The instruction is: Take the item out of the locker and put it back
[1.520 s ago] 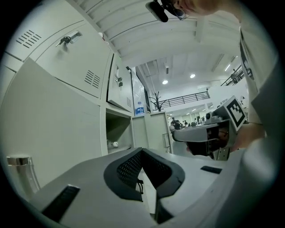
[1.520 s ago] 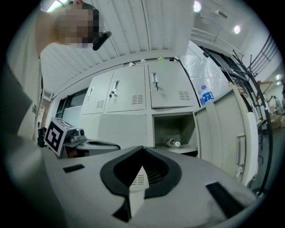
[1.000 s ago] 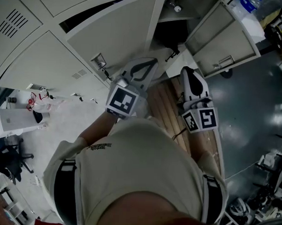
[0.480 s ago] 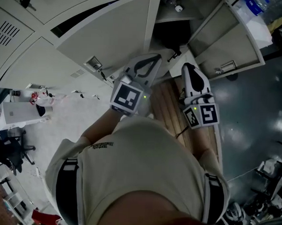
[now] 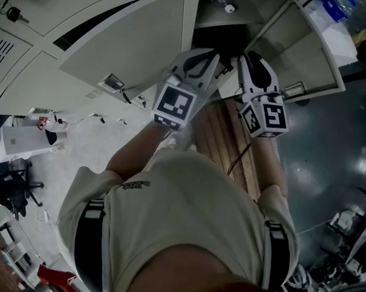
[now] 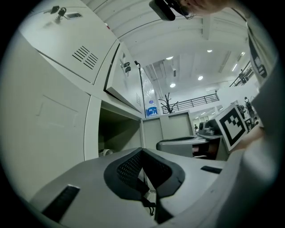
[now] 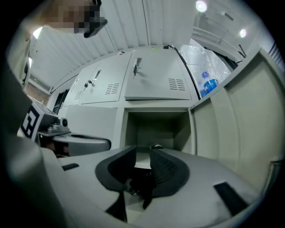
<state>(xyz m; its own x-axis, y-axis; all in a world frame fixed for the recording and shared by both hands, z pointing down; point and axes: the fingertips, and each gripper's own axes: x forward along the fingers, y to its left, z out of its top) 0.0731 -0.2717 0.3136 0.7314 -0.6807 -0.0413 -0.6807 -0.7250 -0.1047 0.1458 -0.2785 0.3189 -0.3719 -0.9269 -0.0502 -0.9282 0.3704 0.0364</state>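
The open locker compartment (image 5: 220,37) lies straight ahead, dark inside (image 7: 156,124). Low in its opening (image 6: 116,133) a small pale object (image 6: 104,152) rests on the floor; the right gripper view shows only its top (image 7: 156,146) above the jaw. My left gripper (image 5: 212,53) points at the opening, shut, with nothing held (image 6: 142,151). My right gripper (image 5: 247,55) is beside it, level with the locker front. Its jaws have just been opening and now stand slightly apart (image 7: 142,156) with nothing between them.
The locker's door (image 5: 132,48) swings out to the left, and a neighbouring door (image 5: 294,53) hangs open to the right. A wooden slatted platform (image 5: 222,138) is underfoot. A blue-capped bottle (image 7: 207,84) in plastic sits above right. Keys (image 5: 11,13) hang in another door.
Both grippers have moved forward together toward the open locker, and their tips now reach its front. The right jaws have parted slightly.
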